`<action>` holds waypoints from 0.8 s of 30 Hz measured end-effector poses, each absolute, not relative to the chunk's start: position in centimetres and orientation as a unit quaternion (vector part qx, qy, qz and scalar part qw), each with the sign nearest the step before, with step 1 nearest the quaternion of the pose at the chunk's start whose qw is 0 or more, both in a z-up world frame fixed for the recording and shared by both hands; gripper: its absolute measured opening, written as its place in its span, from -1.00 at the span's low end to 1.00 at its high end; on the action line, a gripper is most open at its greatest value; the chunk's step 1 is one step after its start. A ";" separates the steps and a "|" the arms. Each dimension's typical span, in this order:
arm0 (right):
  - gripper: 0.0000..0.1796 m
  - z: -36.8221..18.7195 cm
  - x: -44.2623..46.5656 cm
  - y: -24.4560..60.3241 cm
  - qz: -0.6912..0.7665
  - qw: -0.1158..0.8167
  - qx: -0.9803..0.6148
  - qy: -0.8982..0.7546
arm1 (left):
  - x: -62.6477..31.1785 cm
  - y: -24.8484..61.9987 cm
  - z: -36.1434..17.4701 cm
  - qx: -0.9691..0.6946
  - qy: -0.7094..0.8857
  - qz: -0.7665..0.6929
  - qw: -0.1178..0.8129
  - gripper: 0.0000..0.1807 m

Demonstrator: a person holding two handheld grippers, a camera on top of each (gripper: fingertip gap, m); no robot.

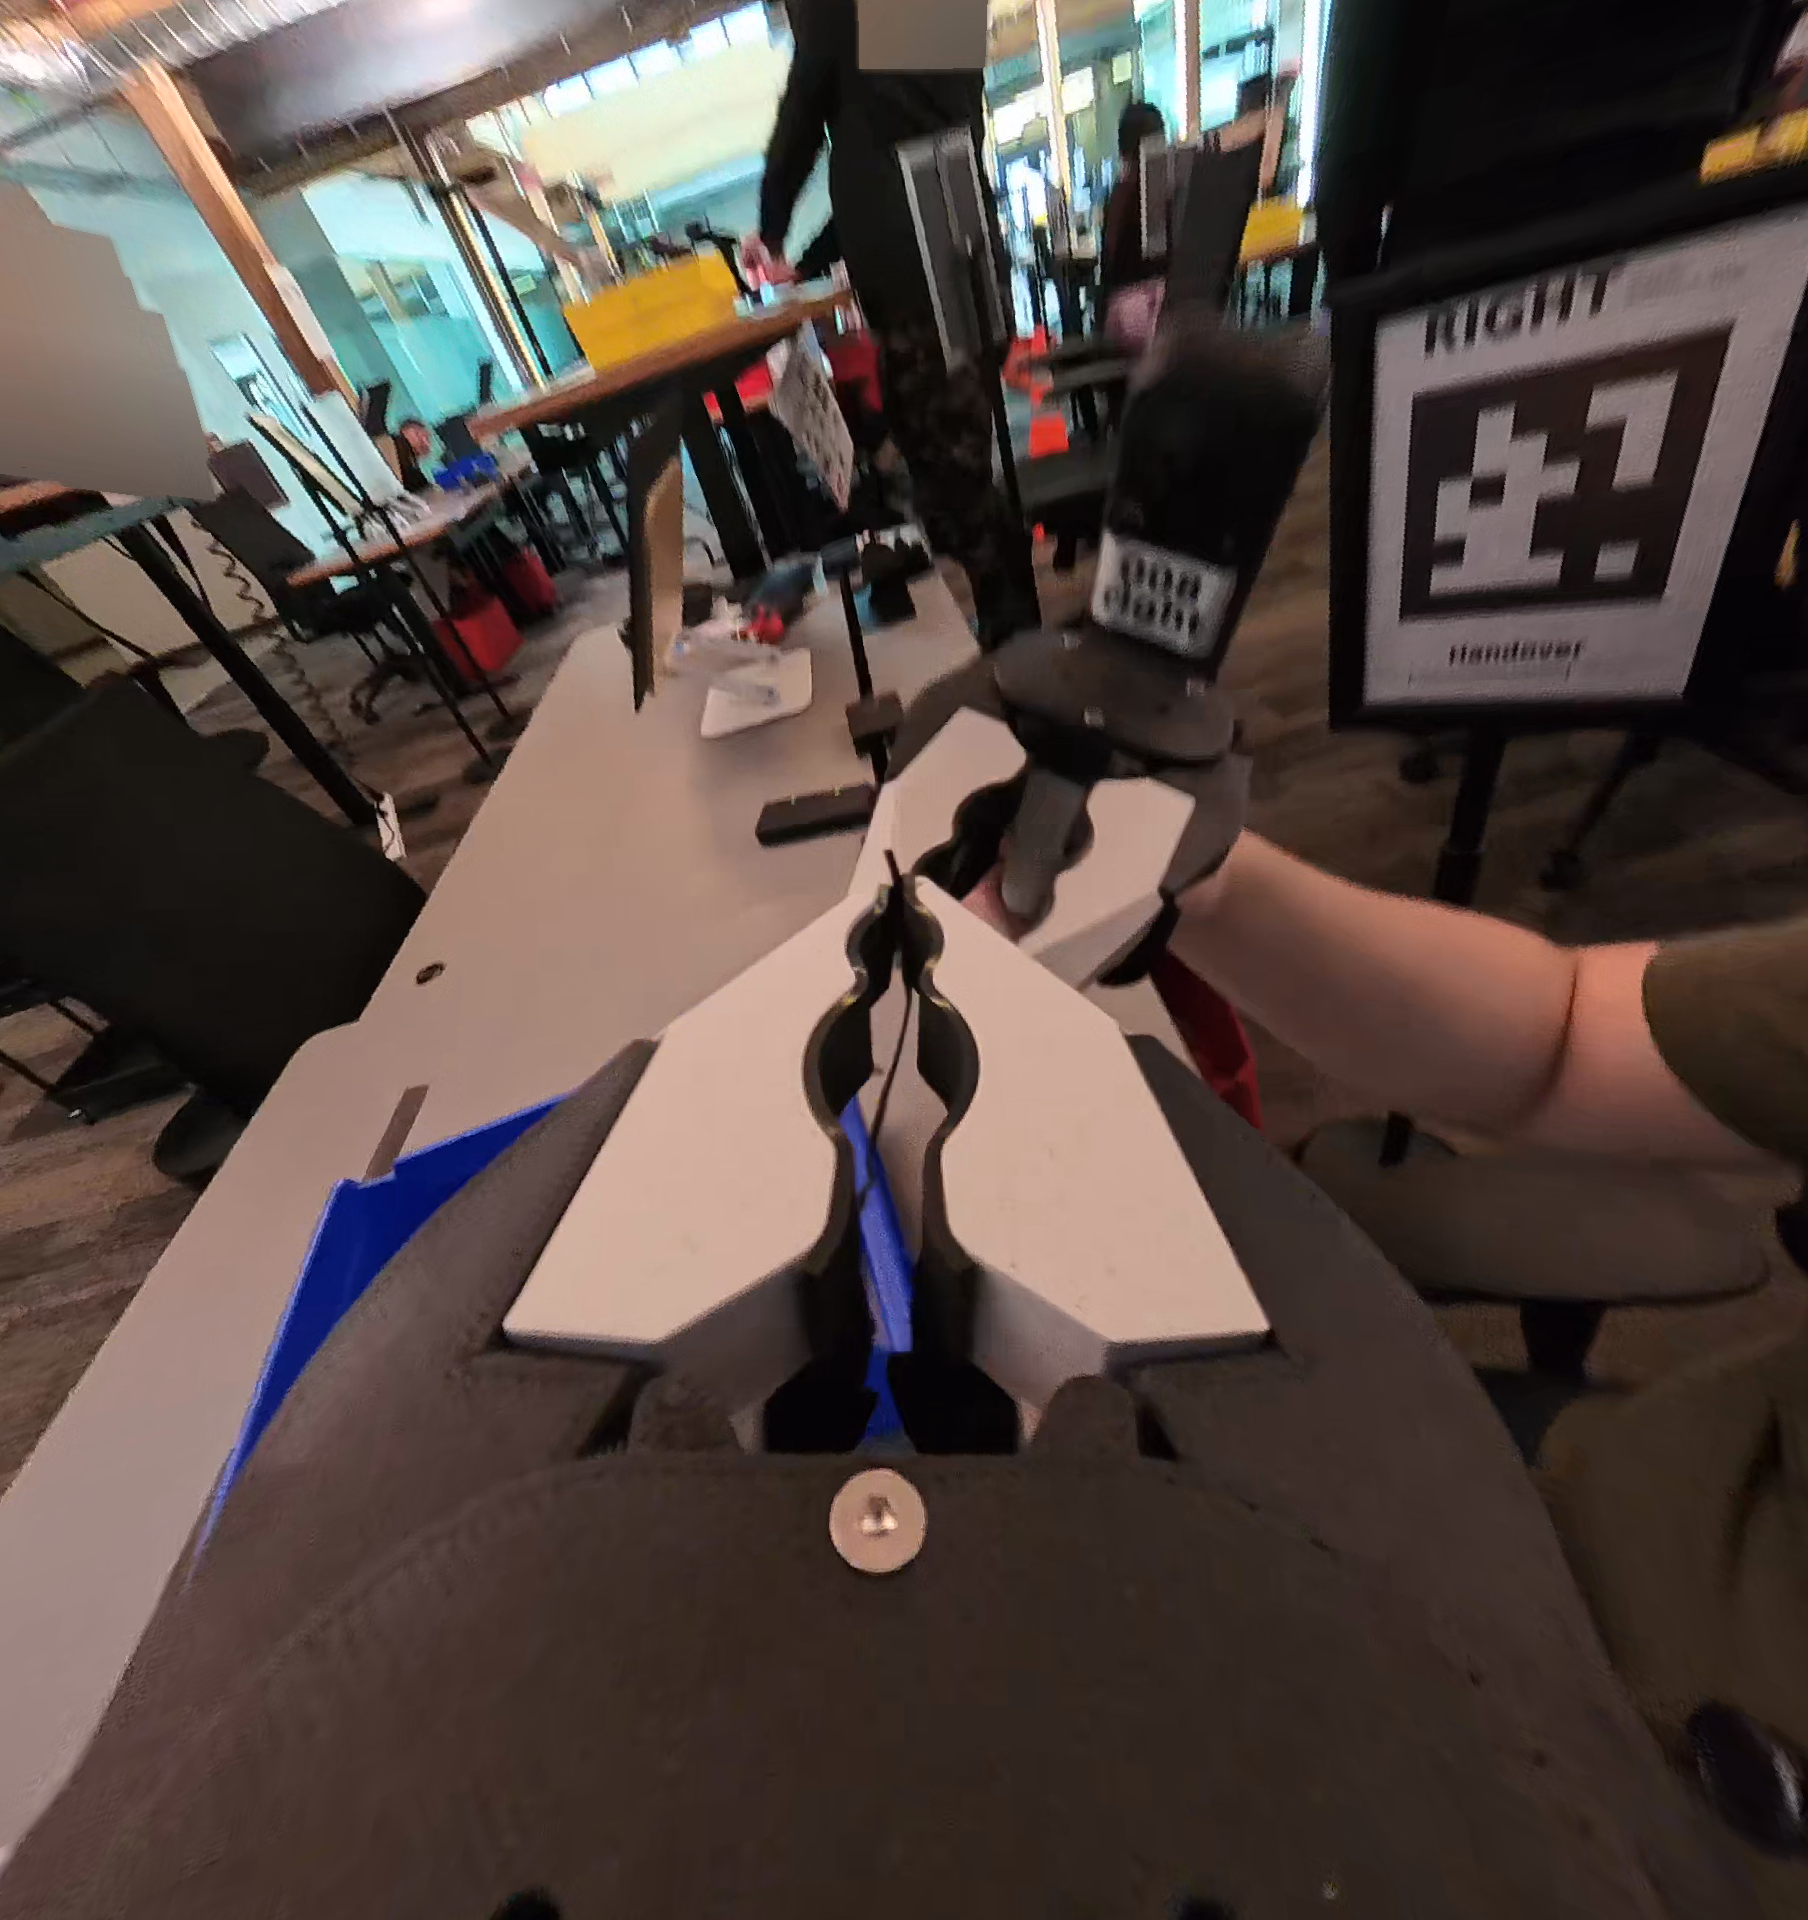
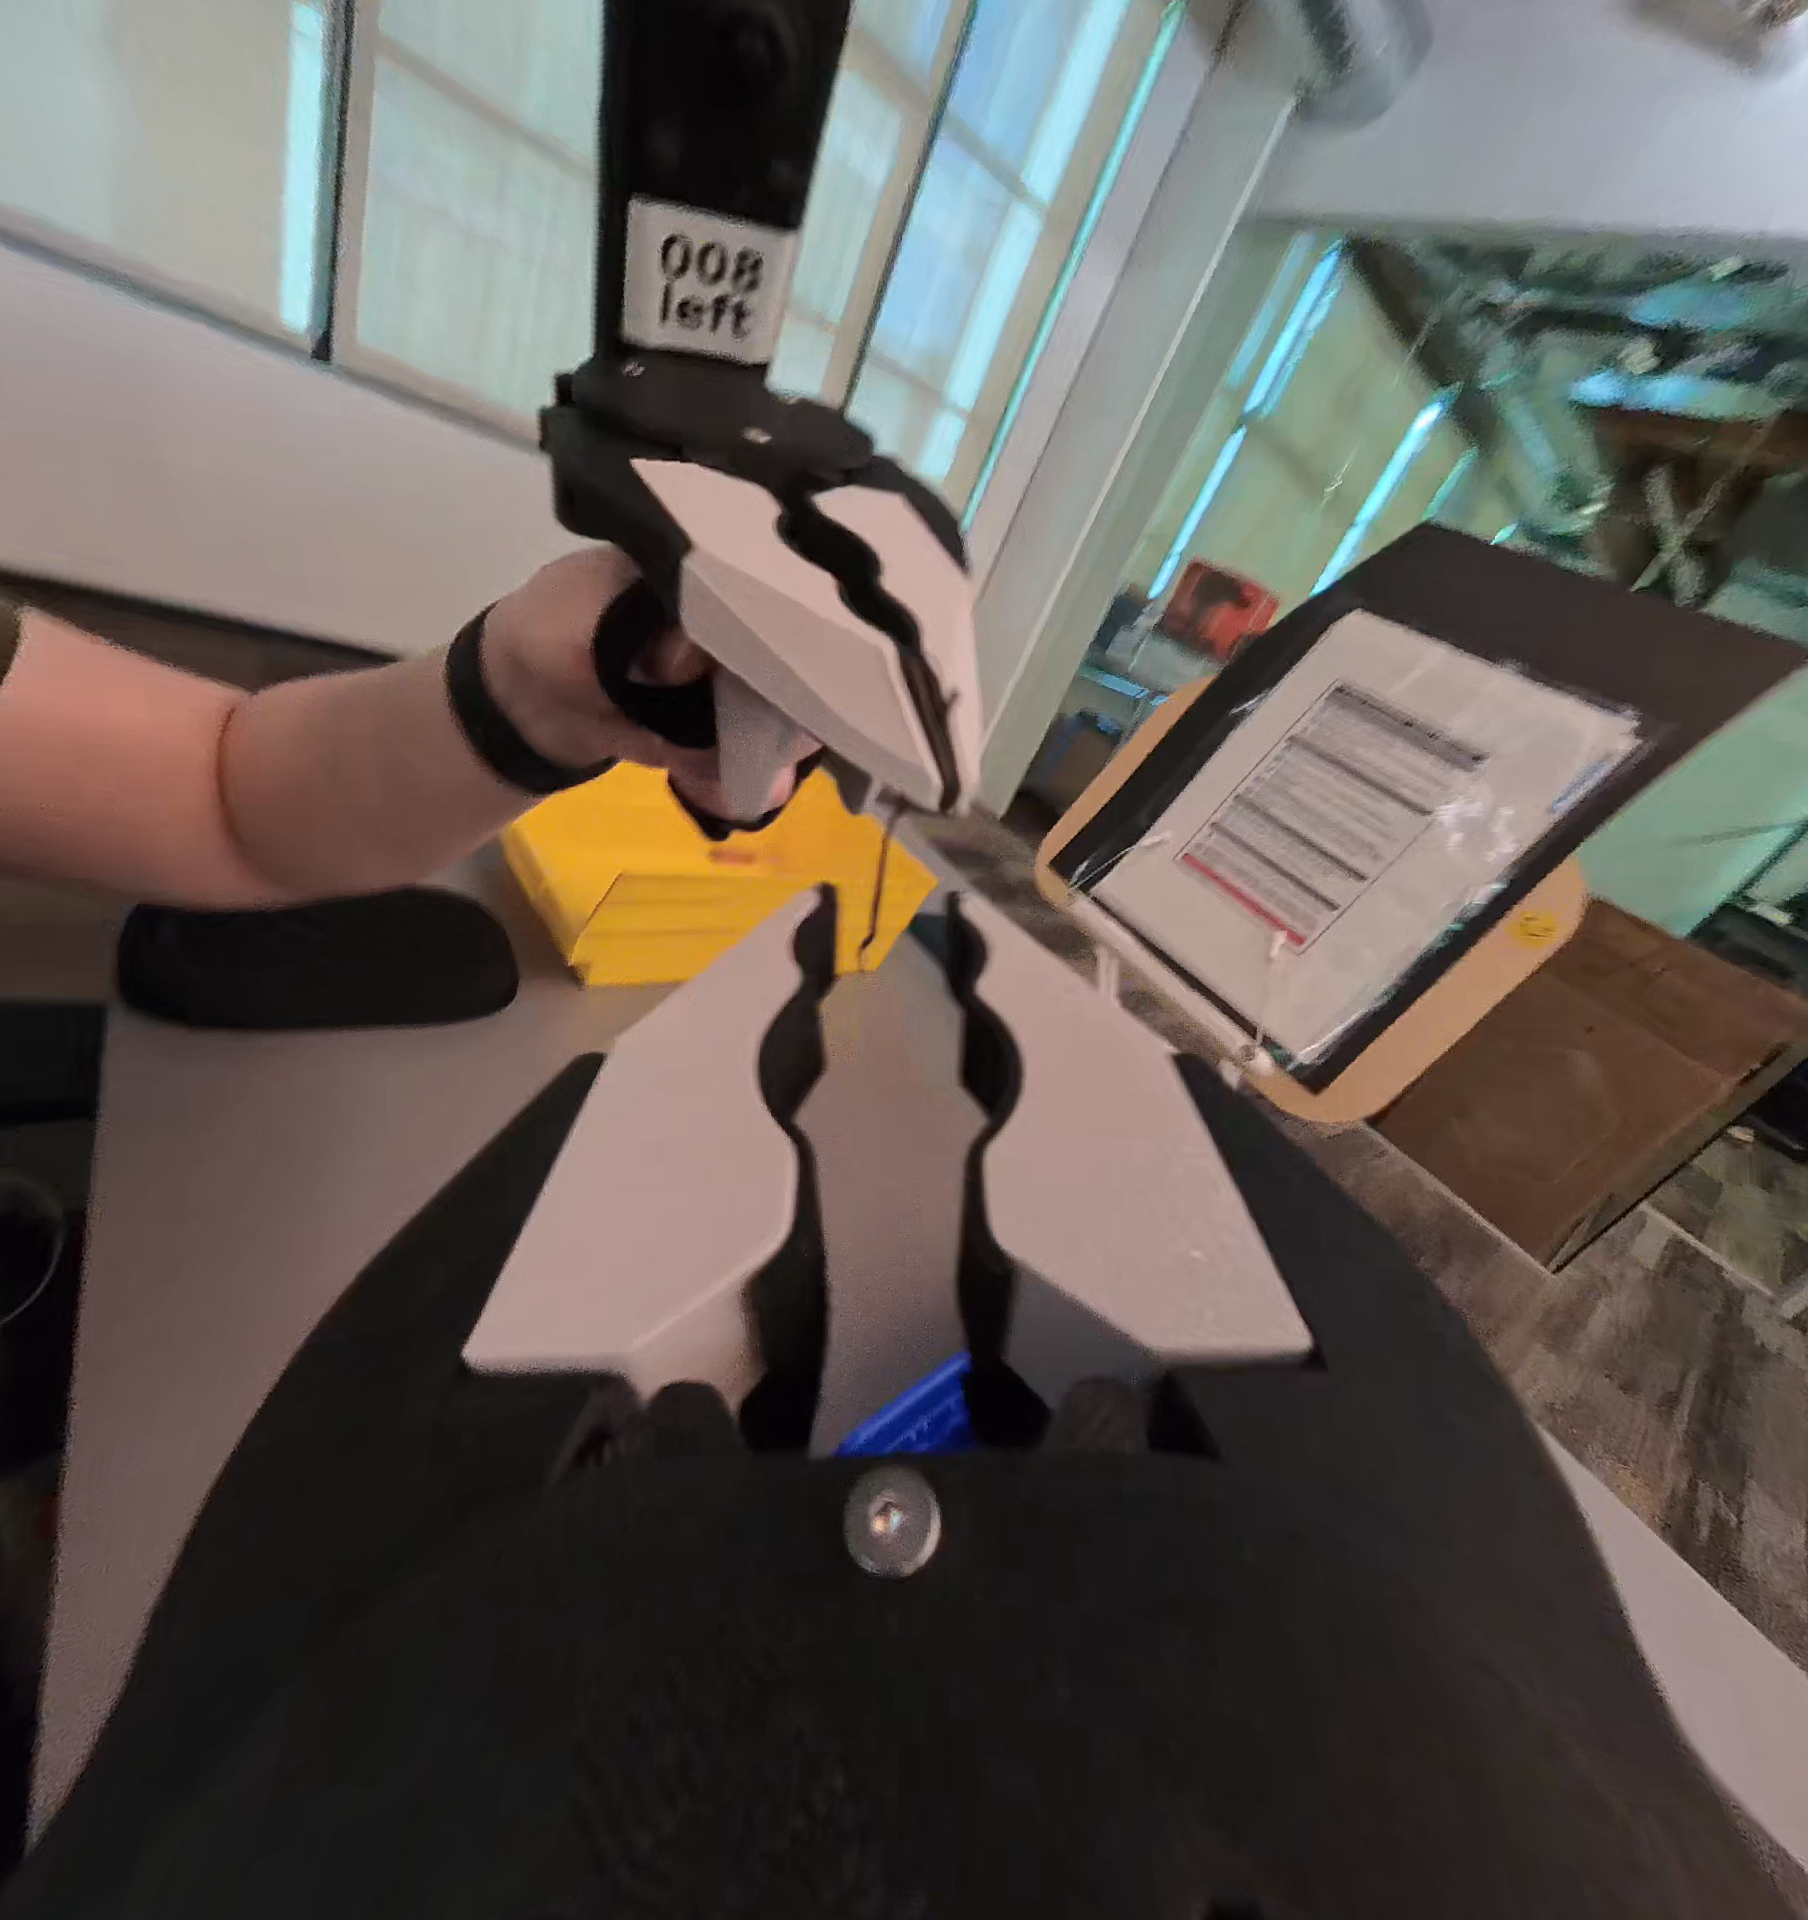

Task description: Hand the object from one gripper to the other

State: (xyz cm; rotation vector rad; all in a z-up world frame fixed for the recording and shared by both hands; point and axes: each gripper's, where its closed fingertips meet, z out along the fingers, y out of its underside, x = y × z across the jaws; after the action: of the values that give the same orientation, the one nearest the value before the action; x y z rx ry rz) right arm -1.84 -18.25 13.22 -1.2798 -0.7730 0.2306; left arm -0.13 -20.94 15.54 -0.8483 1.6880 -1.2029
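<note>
My left gripper [image 1: 901, 902] is shut on a thin black cable-like strip [image 1: 893, 878]. The strip's tip pokes out past the fingertips and its tail runs back between the jaws. In the right wrist view the left gripper [image 2: 936, 795] comes down from above and the strip [image 2: 876, 883] hangs from its tips. My right gripper [image 2: 892, 909] is open, with the hanging strip just at its left fingertip, not clamped. It also shows in the left wrist view [image 1: 967, 888], held tip to tip with the left one above the white table [image 1: 588, 852].
A blue bin [image 1: 380, 1247] lies under the left gripper. A yellow bin [image 2: 671, 894] sits on the table beyond it. A sign board on a stand [image 1: 1544, 499] is at the right, a document stand [image 2: 1347, 831] at the table's edge. A person [image 1: 879, 260] stands behind. My two grippers' fingertips are within a few centimetres of each other.
</note>
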 end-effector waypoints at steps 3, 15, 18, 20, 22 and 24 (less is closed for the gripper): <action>-0.67 13.5 0.1 -18.2 0.104 0.766 -0.571 -0.275 | -0.4 -19.2 17.8 -0.362 0.609 -0.534 0.461 -1.00; -0.70 14.3 -2.2 -13.8 0.033 0.829 -0.550 -0.092 | -1.0 -14.9 19.4 -0.411 0.449 -0.609 0.509 -1.00; -0.86 14.1 -1.7 -12.8 0.032 0.830 -0.552 -0.078 | -1.2 -14.9 19.3 -0.409 0.451 -0.609 0.509 -1.00; -1.00 14.1 -2.1 -12.7 0.036 0.829 -0.550 -0.096 | -1.4 -15.2 19.0 -0.405 0.462 -0.614 0.496 -1.00; -1.00 13.7 -1.9 -12.2 0.035 0.807 -0.578 -0.117 | -1.7 -14.8 18.8 -0.413 0.462 -0.616 0.486 -0.66; -1.00 13.8 0.5 -11.9 0.004 0.781 -0.611 -0.128 | -2.6 -13.5 18.7 -0.436 0.462 -0.595 0.492 -0.16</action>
State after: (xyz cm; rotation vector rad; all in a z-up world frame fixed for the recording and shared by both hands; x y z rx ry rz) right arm 0.51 -11.89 13.80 -1.3209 -0.2765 0.0086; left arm -2.57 -13.51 18.71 -1.0586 1.1218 -1.4452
